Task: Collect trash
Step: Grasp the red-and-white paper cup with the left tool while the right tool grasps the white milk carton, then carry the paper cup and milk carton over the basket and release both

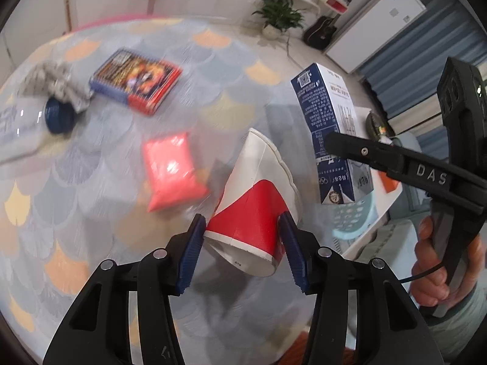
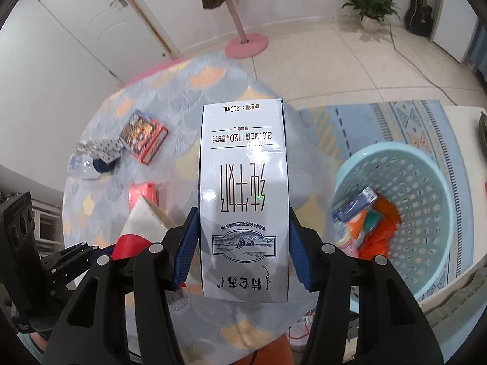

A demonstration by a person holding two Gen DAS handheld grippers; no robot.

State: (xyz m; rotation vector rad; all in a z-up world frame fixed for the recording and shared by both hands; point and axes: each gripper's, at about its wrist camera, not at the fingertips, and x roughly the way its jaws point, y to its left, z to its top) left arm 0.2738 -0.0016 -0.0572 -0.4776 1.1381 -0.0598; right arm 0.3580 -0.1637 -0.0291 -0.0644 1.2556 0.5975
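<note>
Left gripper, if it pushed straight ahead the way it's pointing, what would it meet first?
Likely the pink packet on the table, beyond the paper cup that the left gripper already holds; depth is uncertain.

Left wrist camera: sits behind its fingers [image 1: 194,252], looking forward and down at the round table [image 1: 76,182]. Very near; paper cup [image 1: 252,213] between the fingertips fills centre. Background blurred.

Right wrist camera: same mounting, behind its fingers [image 2: 299,252], higher, facing down over the table's [image 2: 152,97] edge toward floor and laundry basket [image 2: 426,188], right of the fingers. Milk carton [image 2: 243,194] between the fingers blocks centre.

Shared: tabletop, colourful box [image 1: 137,80] [image 2: 143,137], red packet [image 1: 172,170] [image 2: 143,191], cup [image 2: 143,225], carton [image 1: 331,133], basket [image 1: 353,222], potted plant [image 1: 278,15] [image 2: 369,3], guitar [image 1: 321,32] [image 2: 418,15]. Left view catches the right gripper [image 1: 331,141] right of its fingers; right view catches the left gripper [image 2: 70,258] lower left.
</note>
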